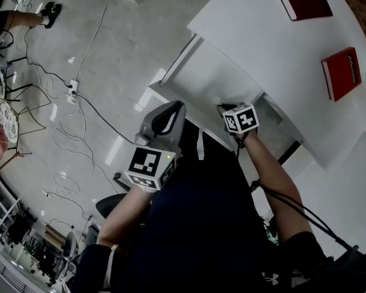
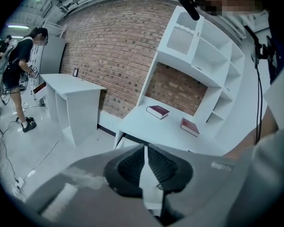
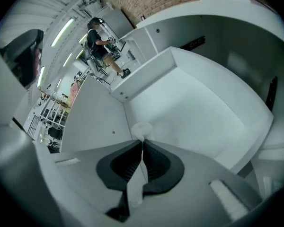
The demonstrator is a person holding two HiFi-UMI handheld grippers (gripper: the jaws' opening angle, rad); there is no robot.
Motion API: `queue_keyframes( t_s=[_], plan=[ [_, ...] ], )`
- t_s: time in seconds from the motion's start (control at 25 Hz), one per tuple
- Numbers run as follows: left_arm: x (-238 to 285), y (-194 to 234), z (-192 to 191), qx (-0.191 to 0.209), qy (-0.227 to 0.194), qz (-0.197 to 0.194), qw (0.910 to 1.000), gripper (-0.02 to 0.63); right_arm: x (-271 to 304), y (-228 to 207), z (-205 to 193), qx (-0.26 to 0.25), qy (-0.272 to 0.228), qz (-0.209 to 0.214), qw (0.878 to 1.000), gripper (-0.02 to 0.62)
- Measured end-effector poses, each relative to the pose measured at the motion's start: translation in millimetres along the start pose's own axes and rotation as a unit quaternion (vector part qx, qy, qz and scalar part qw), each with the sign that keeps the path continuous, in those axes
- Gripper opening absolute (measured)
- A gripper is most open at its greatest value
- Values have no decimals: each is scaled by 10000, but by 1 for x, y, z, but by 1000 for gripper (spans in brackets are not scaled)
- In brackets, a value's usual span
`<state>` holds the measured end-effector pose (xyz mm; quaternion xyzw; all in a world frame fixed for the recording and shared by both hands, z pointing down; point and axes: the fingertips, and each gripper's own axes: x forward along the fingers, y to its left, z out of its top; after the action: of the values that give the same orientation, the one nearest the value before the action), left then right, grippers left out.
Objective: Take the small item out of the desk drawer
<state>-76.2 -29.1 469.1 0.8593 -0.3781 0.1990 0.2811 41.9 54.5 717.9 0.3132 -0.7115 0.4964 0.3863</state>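
White desk, open drawer; brick wall behind.

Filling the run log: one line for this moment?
right gripper: jaws shut on small white item, in open drawer | left gripper: jaws shut, empty

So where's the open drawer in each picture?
Head view: open drawer upper middle, jutting from the white desk.
Left gripper view: only a white sliver under the desk's front edge, low middle.
Right gripper view: its white inside fills the middle, behind the small item.
Shared landmark: the white desk.
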Motion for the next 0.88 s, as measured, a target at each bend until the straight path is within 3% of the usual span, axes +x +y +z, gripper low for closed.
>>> queue_keyframes(
  t_s=[0.28,0.52,0.88],
  plan=[
    [-8,-10,-8,47,28,-6,10000,23,4,-11,-3,-49,-7,-179,9998,11],
    [-22,-3,-15,-239,-26,157,9996,23,12,-13,5,-231,105,-258,9993,9],
    [-37,13,-10,-315,-227,335,9987,23,-24,9,46,-618,-577,-302,9960,8]
  ],
)
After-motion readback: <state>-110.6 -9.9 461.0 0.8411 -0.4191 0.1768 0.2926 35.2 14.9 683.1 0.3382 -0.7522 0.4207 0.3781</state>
